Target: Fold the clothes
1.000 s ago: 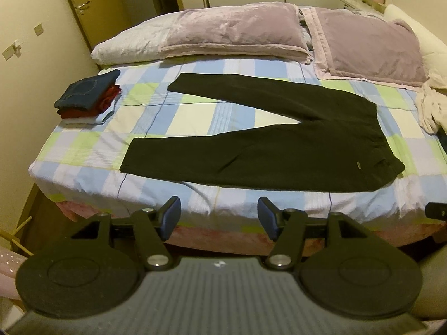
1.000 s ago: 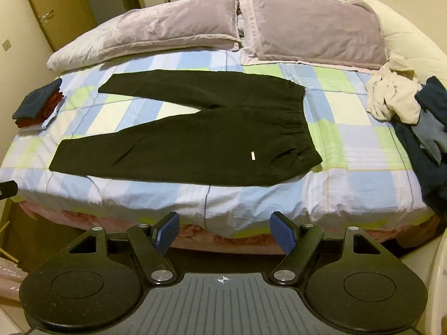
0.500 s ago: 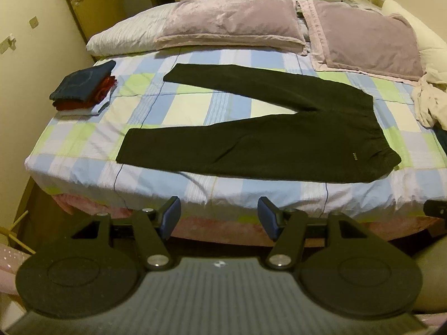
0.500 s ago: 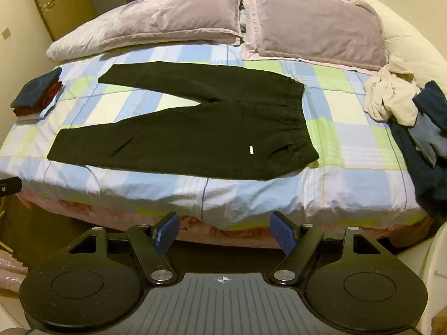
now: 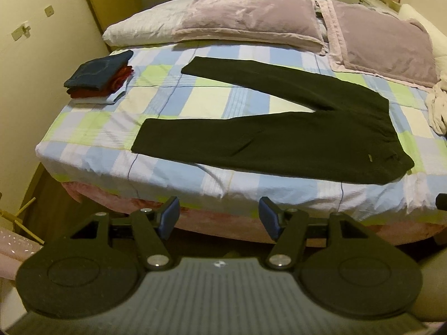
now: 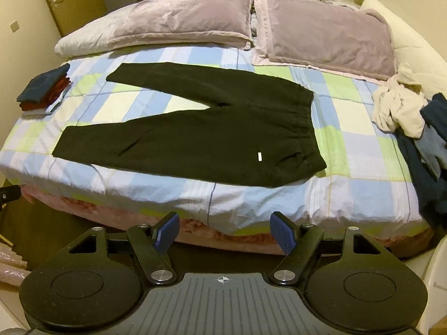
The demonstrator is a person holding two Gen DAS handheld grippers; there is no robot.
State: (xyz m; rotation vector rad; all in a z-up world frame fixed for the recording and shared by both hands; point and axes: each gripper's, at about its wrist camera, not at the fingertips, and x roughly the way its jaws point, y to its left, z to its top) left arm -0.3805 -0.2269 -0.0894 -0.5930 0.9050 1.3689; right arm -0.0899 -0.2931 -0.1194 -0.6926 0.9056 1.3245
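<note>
I hold my left gripper (image 5: 218,217) and my right gripper (image 6: 222,231) in the air in front of the bed (image 6: 251,195), low by its near edge. Both have their blue fingers spread wide with nothing between them. The black pants (image 6: 195,128) lie flat on the checked sheet, up ahead of both grippers and not touching them. The legs point left and the waist is on the right. A small folded pile (image 5: 100,76) sits far left. Loose clothes (image 6: 402,111) lie far right.

Unfolded clothes pile (image 6: 427,139) — cut off at right edge.
</note>
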